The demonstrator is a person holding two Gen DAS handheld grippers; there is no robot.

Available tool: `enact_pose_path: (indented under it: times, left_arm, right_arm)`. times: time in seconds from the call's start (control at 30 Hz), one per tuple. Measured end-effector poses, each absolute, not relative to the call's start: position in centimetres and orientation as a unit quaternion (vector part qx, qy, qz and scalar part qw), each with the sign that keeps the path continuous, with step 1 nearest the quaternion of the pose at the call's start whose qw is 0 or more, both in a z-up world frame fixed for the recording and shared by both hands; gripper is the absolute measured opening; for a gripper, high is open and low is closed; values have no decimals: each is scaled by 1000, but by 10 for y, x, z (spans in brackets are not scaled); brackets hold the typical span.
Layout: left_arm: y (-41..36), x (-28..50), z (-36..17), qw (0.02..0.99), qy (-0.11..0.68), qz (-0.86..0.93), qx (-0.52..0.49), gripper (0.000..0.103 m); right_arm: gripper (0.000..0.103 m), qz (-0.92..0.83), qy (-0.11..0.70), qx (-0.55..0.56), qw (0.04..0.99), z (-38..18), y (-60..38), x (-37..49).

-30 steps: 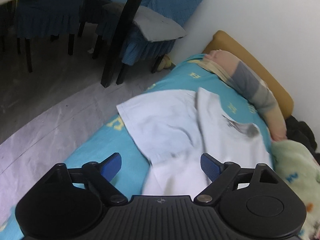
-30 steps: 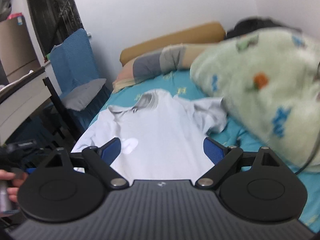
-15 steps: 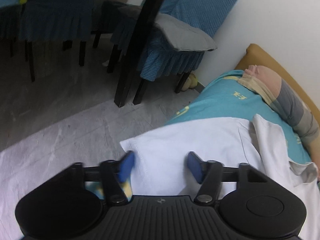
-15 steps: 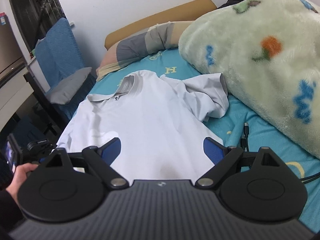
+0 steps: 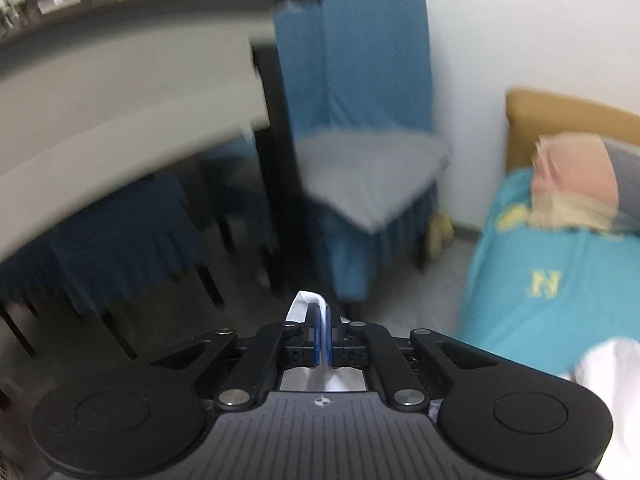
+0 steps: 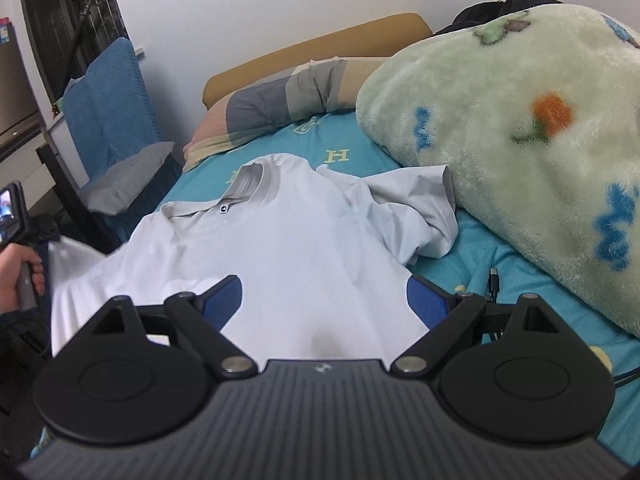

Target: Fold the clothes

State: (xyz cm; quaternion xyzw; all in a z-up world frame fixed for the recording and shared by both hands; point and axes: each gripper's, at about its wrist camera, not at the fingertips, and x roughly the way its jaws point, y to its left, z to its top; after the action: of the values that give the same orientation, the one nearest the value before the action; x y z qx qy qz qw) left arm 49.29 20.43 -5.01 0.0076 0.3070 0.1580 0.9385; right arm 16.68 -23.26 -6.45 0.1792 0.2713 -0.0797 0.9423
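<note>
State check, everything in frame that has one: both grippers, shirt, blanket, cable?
left gripper: jaws closing, white fabric pinched between the pads
right gripper: open, empty, over the shirt
shirt: flat on the bed, unfolded; one sleeve crumpled, the opposite edge lifted off the bed
blanket: bunched in a heap beside the shirt
cable: loose on the sheet, plug end free

White polo shirt on a turquoise bed sheet with yellow letters. Pale green fleece blanket has blue and orange blotches, pillow is grey-and-peach blocks, chair cover blue.
</note>
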Motion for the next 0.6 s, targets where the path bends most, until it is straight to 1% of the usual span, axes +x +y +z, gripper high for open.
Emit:
enact_pose_path:
  times: [0.03, 0.07, 0.1, 0.13, 0.17, 0.27, 0.37, 0.43, 0.5, 0.6]
  left_arm:
    - [207, 490, -55, 938, 315, 145, -15, 14]
    - [208, 484, -60, 937, 321, 139, -30, 23]
    - [207, 476, -64, 933, 331, 137, -36, 39]
    - [207, 466, -67, 928, 345, 132, -43, 45]
    - [207, 454, -67, 923, 361, 120, -54, 50]
    - [214, 397, -62, 900, 417, 71, -109, 51]
    - [228, 322, -54, 865, 476, 20, -156, 58]
    - [235, 269, -50, 839, 520, -5, -159, 59]
    - [235, 221, -54, 812, 564, -11, -150, 63]
    - [234, 164, -70, 764, 623, -16, -167, 63]
  right_arm:
    - [91, -81, 270, 175, 943, -65, -232, 167]
    - [91, -83, 269, 170, 944, -65, -232, 167]
    - [91, -83, 268, 168, 945, -65, -232, 168]
    - [91, -83, 267, 165, 946, -65, -231, 168]
    - [91, -81, 265, 165, 946, -65, -231, 168]
    - [91, -71, 261, 167, 948, -62, -228, 166]
    - [91, -60, 251, 164, 952, -57, -224, 159]
    - [91, -53, 242, 160, 956, -52, -220, 152]
    - [91, -47, 233, 161, 958, -49, -219, 144]
    - [91, -43, 224, 152, 962, -44, -215, 128]
